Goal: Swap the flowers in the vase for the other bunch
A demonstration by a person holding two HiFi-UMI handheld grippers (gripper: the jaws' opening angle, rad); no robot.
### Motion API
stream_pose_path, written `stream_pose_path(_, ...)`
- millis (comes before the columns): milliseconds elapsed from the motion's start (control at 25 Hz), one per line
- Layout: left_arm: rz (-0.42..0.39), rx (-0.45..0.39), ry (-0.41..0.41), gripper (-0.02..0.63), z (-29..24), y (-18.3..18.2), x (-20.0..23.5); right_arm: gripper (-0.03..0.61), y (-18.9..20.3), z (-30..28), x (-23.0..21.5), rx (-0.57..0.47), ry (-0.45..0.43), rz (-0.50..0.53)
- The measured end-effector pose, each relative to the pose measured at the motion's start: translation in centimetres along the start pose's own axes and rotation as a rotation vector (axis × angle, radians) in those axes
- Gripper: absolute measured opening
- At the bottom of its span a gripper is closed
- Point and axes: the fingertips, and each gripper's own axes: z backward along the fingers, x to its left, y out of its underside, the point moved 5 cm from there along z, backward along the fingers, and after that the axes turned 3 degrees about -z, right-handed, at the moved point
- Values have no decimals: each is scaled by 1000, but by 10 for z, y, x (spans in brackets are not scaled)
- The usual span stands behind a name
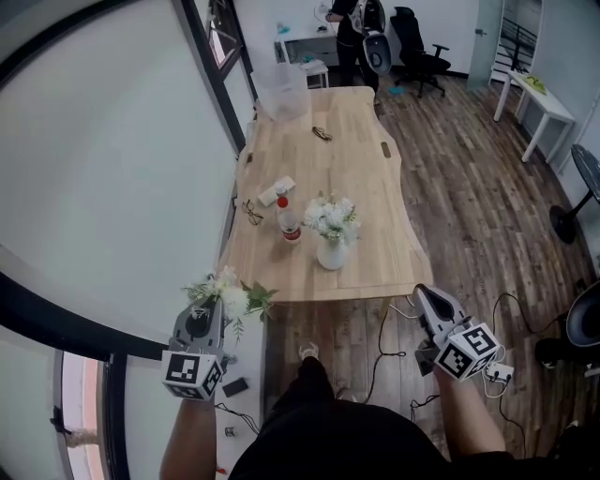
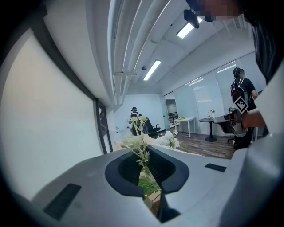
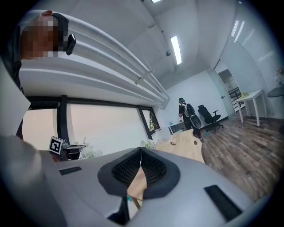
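At the near end of the wooden table (image 1: 366, 169), I stand with a gripper in each hand. My left gripper (image 1: 212, 309) is clenched on the stems of a loose bunch of white flowers (image 1: 230, 296). Its blooms and green leaves stick out beyond the fingertips, and the left gripper view shows a stem pinched between the jaws. My right gripper (image 1: 421, 293) is clenched on nothing, its jaws pressed flat together. It hangs just off the table's near corner, well apart from the left one. Ahead of both sets of fingers, and between them, a white vase (image 1: 331, 253) stands upright on the table near its front edge, holding the other bunch (image 1: 330, 217) of white flowers. Just left of the vase stands a red-capped bottle (image 1: 288, 221). Far beyond my fingertips, at the table's other end, sits a clear plastic bin (image 1: 281, 89), and a person (image 1: 358, 28) stands past it.
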Motion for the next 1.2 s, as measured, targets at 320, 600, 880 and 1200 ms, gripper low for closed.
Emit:
stream_pose_path(320, 10, 24, 59, 23, -66, 13, 29, 26, -3, -61, -13, 41, 15, -2)
stream_pose_path(600, 18, 37, 108, 23, -124, 15, 67, 26, -24, -120, -16, 30, 4, 5)
stream_pose_path(880, 16, 34, 185, 23, -165, 20, 94, 26, -34, -167, -35, 29, 57, -10)
stream_pose_path(1200, 62, 24, 257, 22, -205, 32, 121, 27, -44, -216, -35, 61, 44, 10)
